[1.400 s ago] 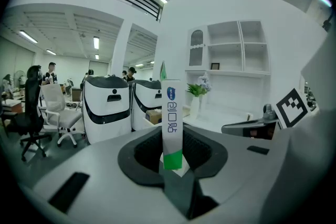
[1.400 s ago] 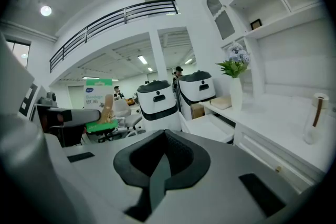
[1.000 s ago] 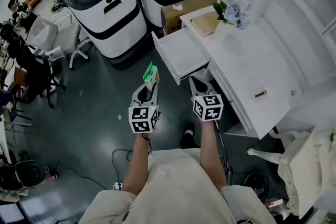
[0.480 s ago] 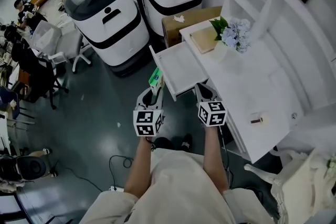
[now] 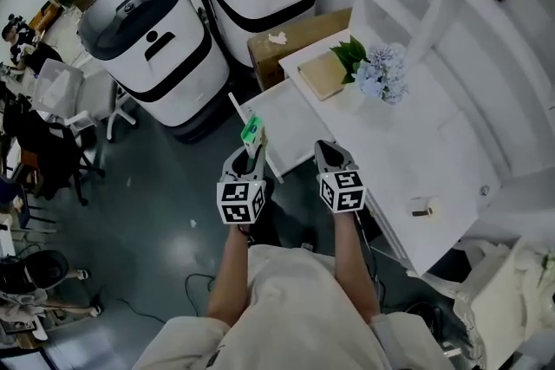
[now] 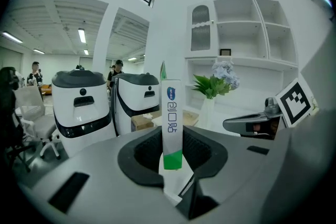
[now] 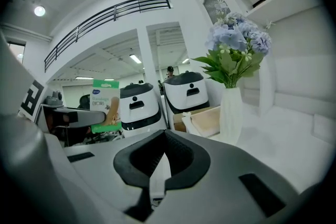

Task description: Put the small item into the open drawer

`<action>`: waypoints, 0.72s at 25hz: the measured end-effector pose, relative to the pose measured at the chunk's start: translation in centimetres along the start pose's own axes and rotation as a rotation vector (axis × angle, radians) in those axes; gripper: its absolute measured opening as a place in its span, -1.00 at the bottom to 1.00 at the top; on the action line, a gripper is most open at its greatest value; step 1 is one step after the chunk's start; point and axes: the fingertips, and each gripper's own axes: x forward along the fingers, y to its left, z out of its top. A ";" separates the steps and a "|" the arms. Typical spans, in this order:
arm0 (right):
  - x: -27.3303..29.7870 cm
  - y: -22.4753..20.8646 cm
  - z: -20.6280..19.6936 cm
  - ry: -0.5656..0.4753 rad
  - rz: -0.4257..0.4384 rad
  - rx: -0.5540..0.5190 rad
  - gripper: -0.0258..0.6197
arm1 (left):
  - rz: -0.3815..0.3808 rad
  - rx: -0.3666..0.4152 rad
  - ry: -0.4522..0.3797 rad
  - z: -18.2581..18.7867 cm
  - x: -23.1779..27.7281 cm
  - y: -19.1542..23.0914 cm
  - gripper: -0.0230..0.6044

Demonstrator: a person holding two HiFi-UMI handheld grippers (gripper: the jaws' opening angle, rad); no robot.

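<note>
My left hand-held gripper clamps the box at the drawer's 8 o'clock edge. My right hand-held gripper has its jaws together, and there's bare floor at 9.

Bright, even light; sharp focus, fisheye-warped dark corners.
</note>
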 end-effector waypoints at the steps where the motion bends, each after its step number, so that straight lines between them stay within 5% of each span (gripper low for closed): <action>1: 0.8 -0.5 0.5 -0.007 -0.016 0.009 -0.84 | -0.022 0.008 0.009 0.2 1.3 0.2 -0.61; 10: 7.0 -3.4 2.2 0.043 -0.124 0.007 -0.84 | -0.270 0.076 0.137 -0.9 11.7 2.9 -0.61; 18: 11.0 -4.6 0.6 0.110 -0.181 0.072 -0.84 | -0.525 0.235 0.244 -3.6 17.8 3.0 -0.61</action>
